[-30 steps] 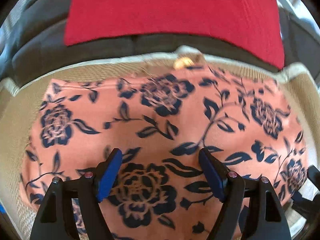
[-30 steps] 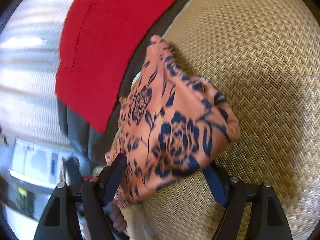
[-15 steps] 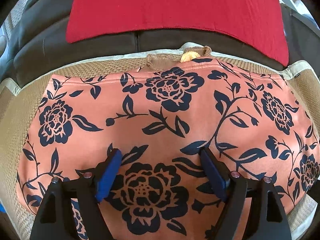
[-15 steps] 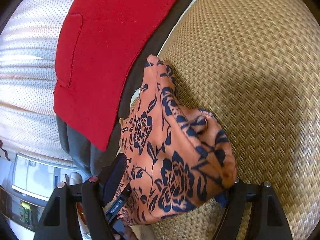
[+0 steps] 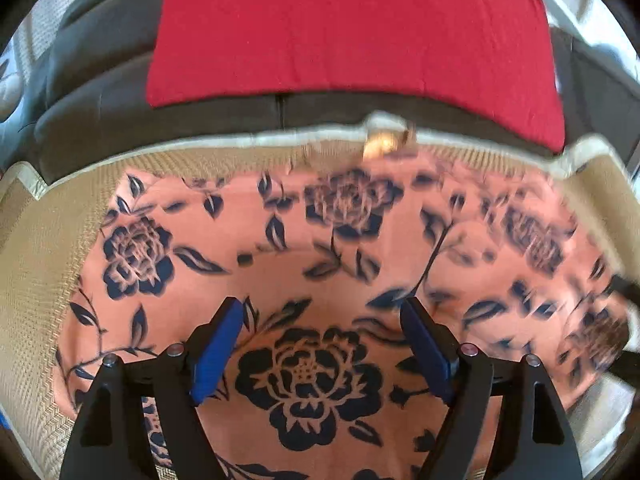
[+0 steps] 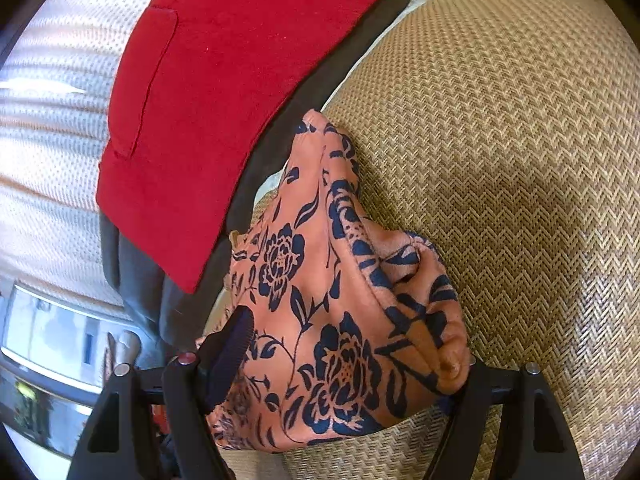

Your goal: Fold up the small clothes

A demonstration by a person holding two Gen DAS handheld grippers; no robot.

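A: Hidden? The right gripper [image 6: 340, 364]'s far pad sits under bunched floral garment [image 6: 344, 320]; its jaws, just narrowing, straddle that fold, grip unclear.

B: Left gripper [image 5: 322, 344] released above it. Soft peach cloth on herringbone woven mat [image 6: 520, 160], near red cloth [image 5: 352, 28].

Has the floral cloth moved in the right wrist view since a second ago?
Yes. The floral cloth has slid down the frame toward the right gripper, away from the red cloth.

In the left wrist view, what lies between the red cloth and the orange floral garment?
A dark grey cushion edge, then a pale-trimmed strip of woven straw mat, separate the red cloth from the orange floral garment in the left wrist view.
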